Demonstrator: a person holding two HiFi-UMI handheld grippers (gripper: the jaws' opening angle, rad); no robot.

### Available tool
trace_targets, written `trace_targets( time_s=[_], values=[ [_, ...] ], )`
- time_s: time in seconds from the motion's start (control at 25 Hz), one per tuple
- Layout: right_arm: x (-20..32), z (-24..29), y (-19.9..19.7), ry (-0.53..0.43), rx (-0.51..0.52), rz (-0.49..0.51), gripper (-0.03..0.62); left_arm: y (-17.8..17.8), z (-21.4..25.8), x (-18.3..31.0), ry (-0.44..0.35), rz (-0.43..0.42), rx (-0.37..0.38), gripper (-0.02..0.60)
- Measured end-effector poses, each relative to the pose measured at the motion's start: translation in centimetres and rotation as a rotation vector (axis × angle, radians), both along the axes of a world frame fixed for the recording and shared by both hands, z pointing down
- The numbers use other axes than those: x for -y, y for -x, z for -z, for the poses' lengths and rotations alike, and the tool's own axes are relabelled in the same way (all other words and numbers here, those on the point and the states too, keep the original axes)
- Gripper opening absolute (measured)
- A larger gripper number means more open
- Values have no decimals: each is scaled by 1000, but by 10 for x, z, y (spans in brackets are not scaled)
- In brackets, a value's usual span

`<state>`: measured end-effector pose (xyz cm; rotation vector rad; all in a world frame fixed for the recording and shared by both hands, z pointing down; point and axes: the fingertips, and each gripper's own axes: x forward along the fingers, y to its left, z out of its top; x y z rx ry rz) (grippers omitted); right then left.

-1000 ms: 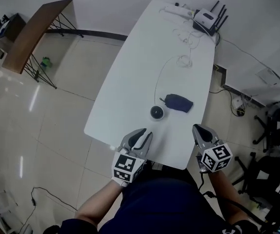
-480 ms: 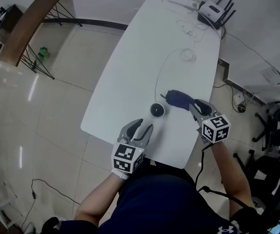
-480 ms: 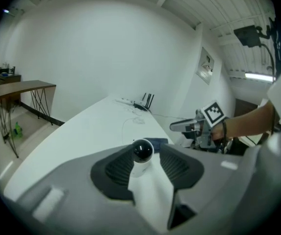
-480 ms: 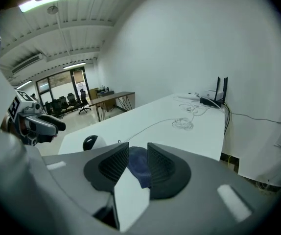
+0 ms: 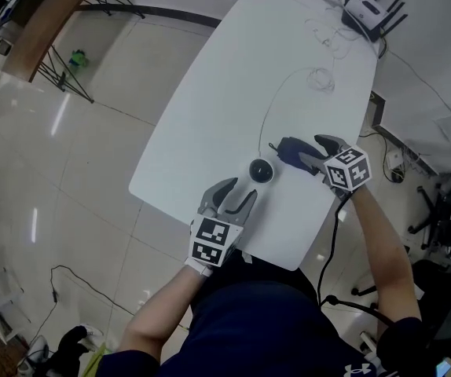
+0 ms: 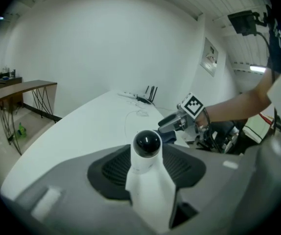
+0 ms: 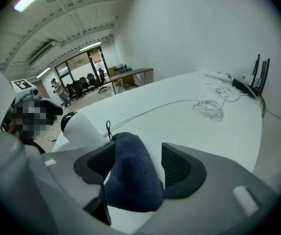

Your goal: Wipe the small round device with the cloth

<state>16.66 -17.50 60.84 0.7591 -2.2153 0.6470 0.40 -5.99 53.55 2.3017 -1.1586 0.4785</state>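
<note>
Device first: the small round device (image 5: 262, 170), a white body with a black dome, stands on the near part of the white table (image 5: 225, 85). In the head view it is just left of the cloth (image 5: 291, 151), which is dark blue, bunched in a heap and lies almost against it.

My left gripper (image 5: 237, 194) sits at the near side of the device. Its jaws have just been opening and stand wide. In the left gripper view the device rises between the two pads with a gap at each side, so nothing is gripped.

My right gripper (image 5: 317, 148) is down at the cloth from the right, its jaws likewise just opened wide. The right gripper view shows the cloth heaped between the pads, nearer the left one, not pinched.

A thin cable (image 5: 266, 116) runs from the device up the table to a loose coil (image 5: 320, 78). At the far end sits a router (image 5: 364, 10) with black antennas. A wooden side table (image 5: 49, 26) stands on the tiled floor (image 5: 68, 171) to the left.
</note>
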Motion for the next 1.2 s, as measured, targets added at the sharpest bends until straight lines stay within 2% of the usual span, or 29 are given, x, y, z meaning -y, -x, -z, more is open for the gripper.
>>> trace_targets(
  time_s=[0.16,0.28,0.48,0.68,0.92,1.0,1.08,1.2],
  values=[
    [2,-13,4,116,27,76,287,1,-8,2,15,18,-10,201],
    [8,-22,2,148,8,103,276,0,-13,0,23,28,-19,201],
    [-9,-37,10,207,-66,218,273,-1,-19,-5,38,35,-24,201],
    [-30,-46,20,234,-104,279,214,-3,-21,-3,41,36,-23,199],
    [-36,-40,25,236,-71,235,92,-10,-26,-1,37,21,-8,199],
    [-35,-37,26,210,-65,199,76,-11,-30,0,37,16,7,199],
    [-35,-31,28,193,-34,136,71,-11,-34,2,36,12,25,199],
    [-34,-20,36,222,47,5,69,-9,-36,6,27,4,55,199]
  ],
)
